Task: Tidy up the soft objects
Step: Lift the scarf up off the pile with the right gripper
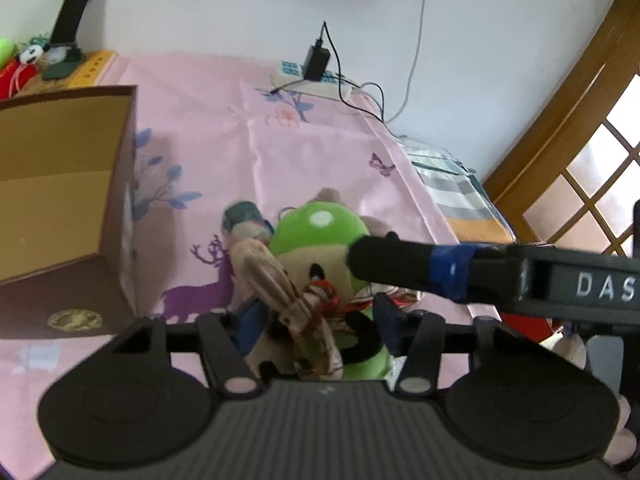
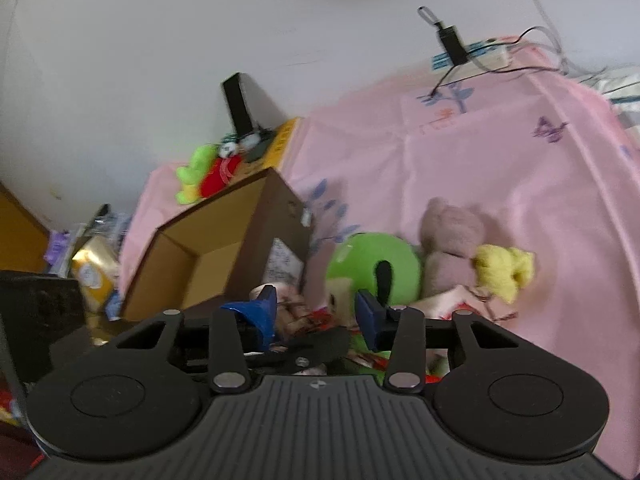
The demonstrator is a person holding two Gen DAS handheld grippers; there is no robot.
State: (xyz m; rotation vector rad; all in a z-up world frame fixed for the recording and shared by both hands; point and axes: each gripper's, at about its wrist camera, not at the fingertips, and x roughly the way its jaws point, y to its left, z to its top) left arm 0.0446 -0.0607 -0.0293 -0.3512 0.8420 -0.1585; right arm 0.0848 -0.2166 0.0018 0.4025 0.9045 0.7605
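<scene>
Left gripper (image 1: 316, 316) sits right down in the heap of soft toys, its blue-padded fingers set wide on either side of the green-headed plush (image 1: 320, 236) and the beige striped cloth doll (image 1: 276, 280), and I cannot tell if they pinch anything. Right gripper (image 2: 316, 312) is low over the same heap, jaws apart, nothing clearly held; one of its fingers reaches across the left wrist view and touches the green head. The heap lies on the pink sheet (image 1: 320, 152), and the open cardboard box (image 1: 60, 184) stands well off to the left of it, mouth facing the toys. So the carry looks leftward, and the left gripper is the nearer one to that box
</scene>
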